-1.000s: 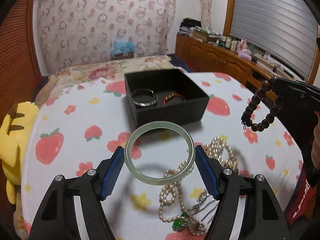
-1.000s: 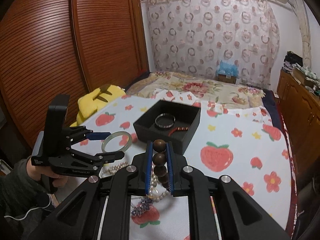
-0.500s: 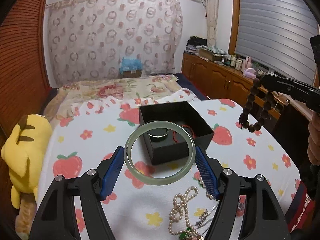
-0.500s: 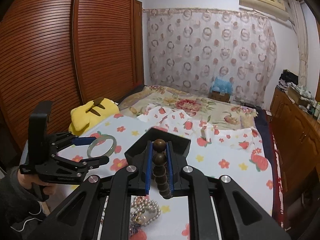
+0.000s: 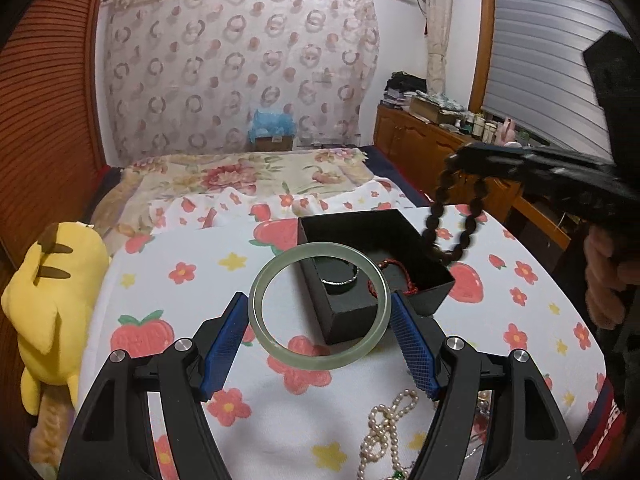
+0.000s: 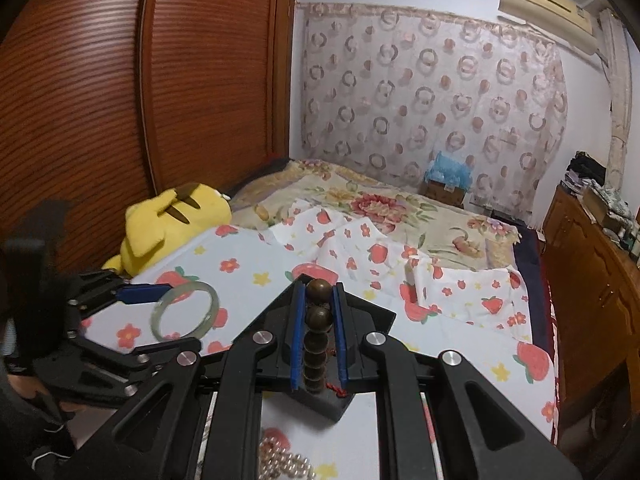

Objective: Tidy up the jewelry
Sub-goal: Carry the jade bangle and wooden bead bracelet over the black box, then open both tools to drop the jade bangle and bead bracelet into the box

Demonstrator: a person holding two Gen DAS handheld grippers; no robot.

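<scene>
My left gripper [image 5: 319, 312] is shut on a pale green jade bangle [image 5: 280, 350], held in the air in front of the open black box [image 5: 352, 316]. The box holds a silver bangle [image 5: 340, 278] and a red cord bracelet [image 5: 394, 274]. My right gripper [image 6: 319, 304] is shut on a dark wooden bead bracelet [image 6: 318, 316], which hangs over the box's right side in the left wrist view [image 5: 452, 220]. The jade bangle also shows at the left of the right wrist view [image 6: 186, 312]. A pearl necklace [image 5: 384, 424] lies on the strawberry cloth near me.
A yellow plush toy [image 5: 48, 304] lies at the table's left edge. A bed with a floral cover [image 5: 240, 176] is behind the table. A wooden cabinet [image 5: 432, 148] runs along the right. A wooden wardrobe [image 6: 140, 100] stands on the left.
Both grippers have risen and moved toward the box. The bead bracelet now hangs over the box's right side and the jade bangle is higher, in front of the box.
</scene>
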